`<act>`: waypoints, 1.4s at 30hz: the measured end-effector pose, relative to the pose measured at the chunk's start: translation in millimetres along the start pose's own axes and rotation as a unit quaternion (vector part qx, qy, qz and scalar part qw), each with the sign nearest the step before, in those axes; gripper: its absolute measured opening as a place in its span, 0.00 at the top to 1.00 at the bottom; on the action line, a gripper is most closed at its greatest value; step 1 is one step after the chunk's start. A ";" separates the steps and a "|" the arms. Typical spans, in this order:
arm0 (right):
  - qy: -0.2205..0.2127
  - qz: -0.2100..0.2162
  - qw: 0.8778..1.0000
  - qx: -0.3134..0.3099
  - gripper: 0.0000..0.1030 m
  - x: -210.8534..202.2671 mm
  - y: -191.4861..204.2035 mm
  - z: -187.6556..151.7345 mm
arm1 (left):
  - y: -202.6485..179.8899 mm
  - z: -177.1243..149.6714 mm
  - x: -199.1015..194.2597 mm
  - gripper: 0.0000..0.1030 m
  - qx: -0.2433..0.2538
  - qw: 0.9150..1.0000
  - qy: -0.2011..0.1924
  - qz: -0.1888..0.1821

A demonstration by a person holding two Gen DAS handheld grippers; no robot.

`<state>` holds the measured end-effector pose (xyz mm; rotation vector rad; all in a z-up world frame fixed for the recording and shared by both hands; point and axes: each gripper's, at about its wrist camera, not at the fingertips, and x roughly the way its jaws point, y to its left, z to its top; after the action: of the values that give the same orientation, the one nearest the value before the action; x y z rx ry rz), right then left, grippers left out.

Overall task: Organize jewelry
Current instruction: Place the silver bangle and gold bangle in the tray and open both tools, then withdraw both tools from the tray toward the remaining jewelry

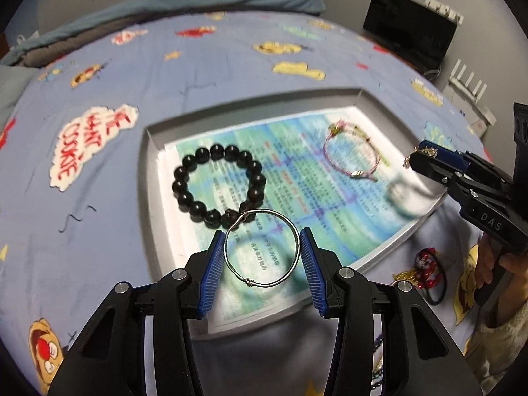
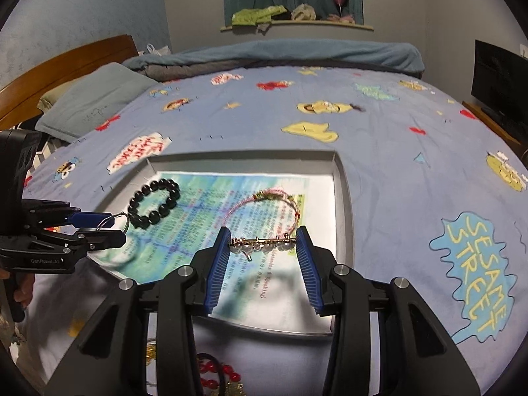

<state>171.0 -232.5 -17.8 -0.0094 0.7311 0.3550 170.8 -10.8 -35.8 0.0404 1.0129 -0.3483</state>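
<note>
A grey tray (image 1: pixel 151 145) lined with printed paper lies on the bed. In it are a black bead bracelet (image 1: pixel 180 184) and a pink cord bracelet (image 1: pixel 358 173). My left gripper (image 1: pixel 262 231) hangs over the tray's near side, shut on a silver wire bangle (image 1: pixel 298 244) that spans its blue pads. The right wrist view shows the left gripper (image 2: pixel 112 227) beside the bead bracelet (image 2: pixel 137 203). My right gripper (image 2: pixel 263 229) is shut on a gold pearl clip (image 2: pixel 264 242) lying crosswise between the pads, above the paper near the pink bracelet (image 2: pixel 237 204). From the left wrist it appears at the tray's right edge (image 1: pixel 425 158).
The blue cartoon bedsheet (image 2: pixel 379 171) surrounds the tray. A red bead hair tie (image 1: pixel 427 264) and gold chain lie on the sheet near the tray's front corner. A pillow (image 2: pixel 95 99) and wooden headboard are far left, a dark screen (image 1: pixel 409 29) far right.
</note>
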 end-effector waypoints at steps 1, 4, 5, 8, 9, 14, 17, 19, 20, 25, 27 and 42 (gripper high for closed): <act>0.003 -0.001 1.000 0.000 0.60 2.0 -0.6 -1.0 | 0.0 -0.1 3.1 0.54 0.000 1.000 0.007 -0.001; 0.012 -0.005 1.000 -0.003 0.60 7.4 -2.7 -4.3 | 0.9 -0.9 10.1 0.54 0.001 1.000 0.024 -0.003; 0.014 -0.006 1.000 -0.004 0.60 8.6 -2.9 -4.9 | 1.2 -0.6 11.3 0.54 0.001 1.000 0.026 -0.003; 0.025 -0.007 1.000 -0.007 0.60 10.7 -2.6 -8.9 | 3.4 -1.9 15.4 0.54 -0.004 0.999 0.033 -0.007; 0.028 -0.007 1.000 -0.007 0.60 11.6 -2.3 -9.9 | 3.7 -2.2 15.5 0.54 -0.004 0.999 0.032 -0.006; 0.047 -0.007 0.999 -0.016 0.60 19.1 1.8 -12.8 | 4.3 -2.1 15.3 0.54 -0.001 1.000 0.031 0.001; 0.055 -0.017 0.998 -0.024 0.60 23.2 5.1 -13.1 | 3.9 -1.7 15.3 0.52 -0.001 1.000 0.030 -0.002; 0.063 -0.020 0.997 -0.027 0.60 26.1 6.9 -12.9 | 3.4 -1.5 15.5 0.51 -0.002 1.000 0.030 -0.002; 0.063 -0.020 0.997 -0.026 0.59 26.0 7.5 -12.7 | 3.1 -1.5 15.4 0.50 -0.001 1.000 0.030 -0.001; 0.062 -0.020 0.998 -0.025 0.50 25.0 7.8 -12.1 | 3.6 -3.0 13.6 0.47 -0.003 1.000 0.029 -0.003; 0.063 -0.016 0.998 -0.024 0.49 24.2 8.5 -12.1 | 4.1 -3.9 12.8 0.47 -0.005 1.000 0.029 -0.002; 0.036 -0.022 0.999 -0.017 0.23 -7.2 14.3 -15.1 | 6.1 -13.8 -23.2 0.27 -0.026 1.000 -0.010 0.004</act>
<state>151.7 -223.3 -22.8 -0.0697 0.7944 0.3268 150.1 3.9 -24.5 -0.0064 1.0006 -0.3153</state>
